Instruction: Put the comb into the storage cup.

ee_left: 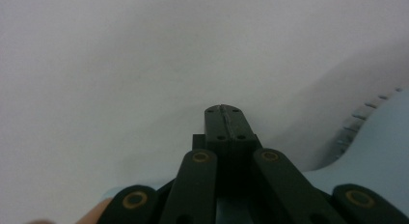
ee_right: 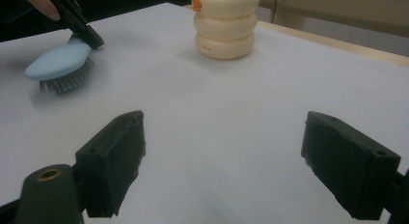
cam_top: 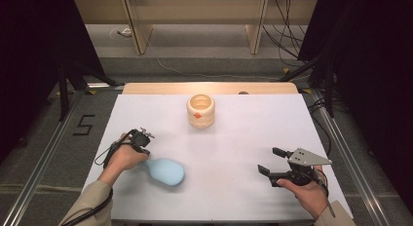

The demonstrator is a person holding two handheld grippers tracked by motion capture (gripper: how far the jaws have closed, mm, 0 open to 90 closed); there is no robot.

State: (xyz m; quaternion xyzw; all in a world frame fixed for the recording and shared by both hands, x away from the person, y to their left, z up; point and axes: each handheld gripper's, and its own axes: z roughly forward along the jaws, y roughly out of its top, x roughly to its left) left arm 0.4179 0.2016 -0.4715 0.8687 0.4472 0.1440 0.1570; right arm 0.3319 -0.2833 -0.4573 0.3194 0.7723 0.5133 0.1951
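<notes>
Left hand-held gripper (cam_top: 146, 158) clamped on handle of light-blue plastic scrub brush (cam_top: 166, 171), bristles down on white tabletop (cam_top: 234, 133). Right hand-held gripper (cam_top: 272, 161) wide open, empty. Cream ribbed pot (cam_top: 200, 110) well apart; brush probably not yet delivered.

- My white surface (cam_top: 234, 153) sits on a pale wooden top whose far edge (cam_top: 209, 87) shows as a light strip.
- Grey carpet floor (cam_top: 44, 153) lies around me, with a black "5" (cam_top: 84, 124) marked on it at my left.
- Metal rails (cam_top: 41, 162) run along the floor on both sides.
- Beyond, I see light wooden furniture legs (cam_top: 138, 33) and a paler floor with loose cables (cam_top: 287, 36).
- Black curtains (cam_top: 375, 65) close off both sides; black stand legs (cam_top: 63, 84) rise at the left.
</notes>
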